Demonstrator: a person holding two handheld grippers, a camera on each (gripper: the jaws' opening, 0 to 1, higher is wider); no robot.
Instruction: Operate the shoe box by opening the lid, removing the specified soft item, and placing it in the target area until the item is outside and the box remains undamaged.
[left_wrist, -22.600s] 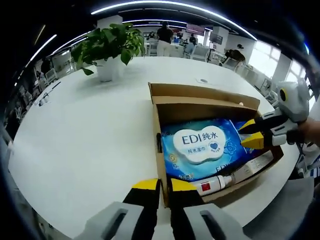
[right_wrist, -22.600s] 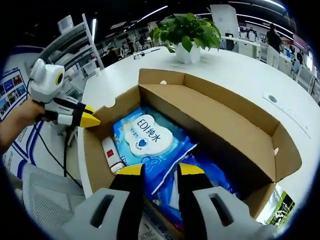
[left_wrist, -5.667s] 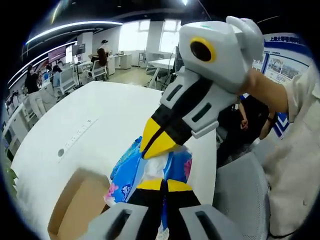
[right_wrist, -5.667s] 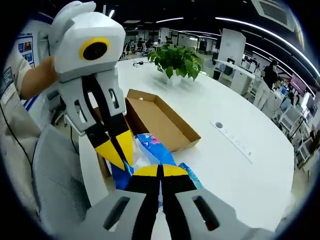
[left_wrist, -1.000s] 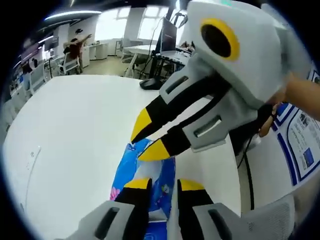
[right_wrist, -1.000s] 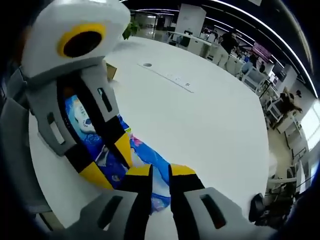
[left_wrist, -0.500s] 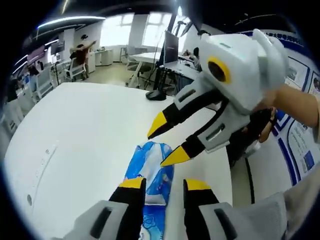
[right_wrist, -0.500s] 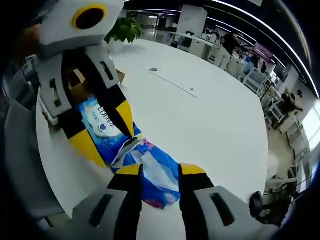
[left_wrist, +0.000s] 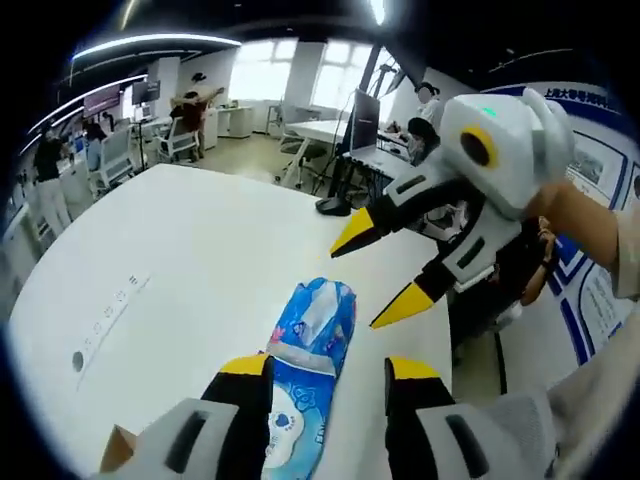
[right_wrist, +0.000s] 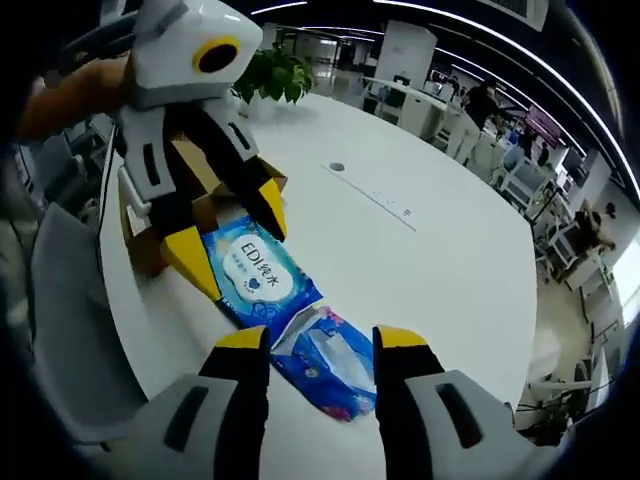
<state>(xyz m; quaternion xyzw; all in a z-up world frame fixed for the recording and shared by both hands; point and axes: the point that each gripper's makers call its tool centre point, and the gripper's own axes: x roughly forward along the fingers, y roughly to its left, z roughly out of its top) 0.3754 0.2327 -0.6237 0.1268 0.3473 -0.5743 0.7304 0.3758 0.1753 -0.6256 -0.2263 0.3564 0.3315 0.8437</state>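
Note:
Two soft packs lie on the white table (right_wrist: 440, 230), out of the box. The blue EDI wet-wipe pack (right_wrist: 258, 272) is the one nearer the cardboard shoe box (right_wrist: 212, 208), and it touches the floral tissue pack (right_wrist: 332, 366). In the left gripper view the floral pack (left_wrist: 318, 315) lies ahead of the EDI pack (left_wrist: 285, 432). My left gripper (left_wrist: 328, 368) is open above the packs and holds nothing; it appears as the left gripper (right_wrist: 235, 240) over the EDI pack. My right gripper (right_wrist: 322, 342) is open too, seen as the right gripper (left_wrist: 378, 272) beside the floral pack.
A potted plant (right_wrist: 275, 70) stands far back on the table. A round cable port (right_wrist: 337, 167) and a socket strip (left_wrist: 110, 305) are set in the tabletop. A grey chair (right_wrist: 60, 330) is at the table edge. A box corner (left_wrist: 115, 462) peeks in low.
Both grippers have opened wider and drawn back from the packs, which now lie free on the table. The views show more of the table and the box.

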